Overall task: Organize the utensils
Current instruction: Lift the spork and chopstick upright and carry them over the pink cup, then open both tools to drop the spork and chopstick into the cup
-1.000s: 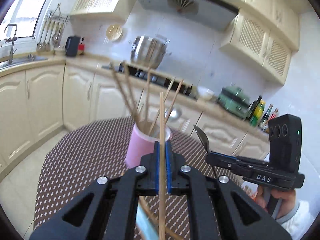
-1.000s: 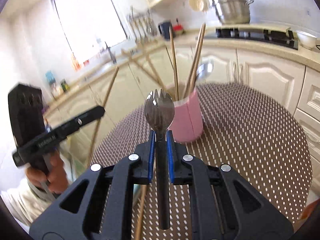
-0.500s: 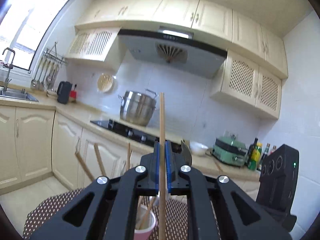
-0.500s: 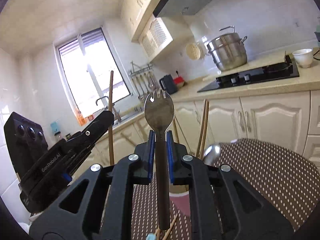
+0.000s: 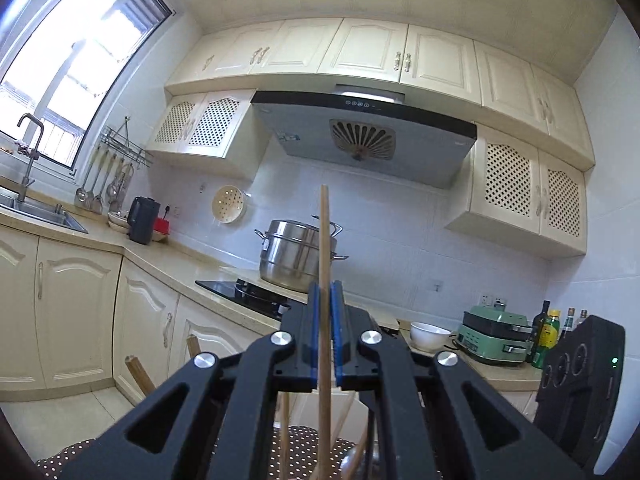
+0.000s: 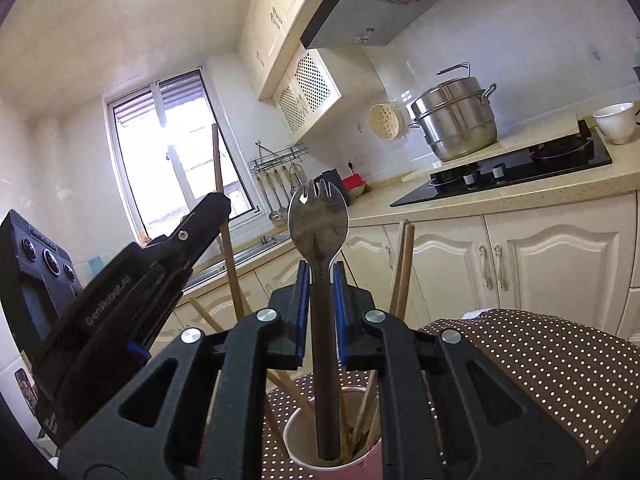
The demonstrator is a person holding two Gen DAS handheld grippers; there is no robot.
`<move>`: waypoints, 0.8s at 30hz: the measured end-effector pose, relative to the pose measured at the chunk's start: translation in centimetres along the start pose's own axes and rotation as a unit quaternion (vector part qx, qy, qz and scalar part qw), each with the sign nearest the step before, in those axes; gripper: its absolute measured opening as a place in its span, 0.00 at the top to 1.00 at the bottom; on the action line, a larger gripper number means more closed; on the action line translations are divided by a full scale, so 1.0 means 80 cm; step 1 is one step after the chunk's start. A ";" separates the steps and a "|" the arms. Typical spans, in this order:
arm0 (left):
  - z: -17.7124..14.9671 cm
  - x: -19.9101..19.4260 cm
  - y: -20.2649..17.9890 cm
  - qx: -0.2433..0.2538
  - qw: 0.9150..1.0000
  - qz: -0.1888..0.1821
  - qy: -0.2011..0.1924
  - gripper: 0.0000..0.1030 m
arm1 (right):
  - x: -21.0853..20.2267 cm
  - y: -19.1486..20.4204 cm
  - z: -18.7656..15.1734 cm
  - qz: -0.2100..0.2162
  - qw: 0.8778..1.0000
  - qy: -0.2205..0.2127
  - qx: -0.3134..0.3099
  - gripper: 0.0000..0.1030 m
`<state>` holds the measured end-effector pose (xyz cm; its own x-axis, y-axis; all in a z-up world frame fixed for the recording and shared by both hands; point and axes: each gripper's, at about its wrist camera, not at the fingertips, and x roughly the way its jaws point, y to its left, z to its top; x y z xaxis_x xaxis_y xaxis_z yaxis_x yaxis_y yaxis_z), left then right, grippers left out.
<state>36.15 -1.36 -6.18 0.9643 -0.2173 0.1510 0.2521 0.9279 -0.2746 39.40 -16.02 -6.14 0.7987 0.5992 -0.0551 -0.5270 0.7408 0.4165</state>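
Though clamped [image 6: 319,276], spork [image 6: 319,220] upright.

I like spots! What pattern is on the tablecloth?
The tablecloth is dark brown with small white polka dots. It shows best in the right wrist view.

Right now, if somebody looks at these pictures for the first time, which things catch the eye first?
First the metal spork, standing upright in the right tongs with its handle reaching down into the pink cup on the dotted tablecloth. Next, the wooden chopstick clamped upright in the left tongs. Behind, a steel steamer pot sits on the black hob under the grey hood.
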 end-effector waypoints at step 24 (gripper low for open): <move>-0.047 -0.026 0.028 0.012 0.995 0.016 0.102 0.94 | -0.030 0.012 -0.039 -0.025 0.998 0.024 -0.045 0.88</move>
<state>35.03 0.05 -10.69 0.9686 -0.2427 -0.0543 0.2218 0.9419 -0.2524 36.08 -15.77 -8.47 0.8107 0.5733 -0.1183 -0.5126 0.7928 0.3297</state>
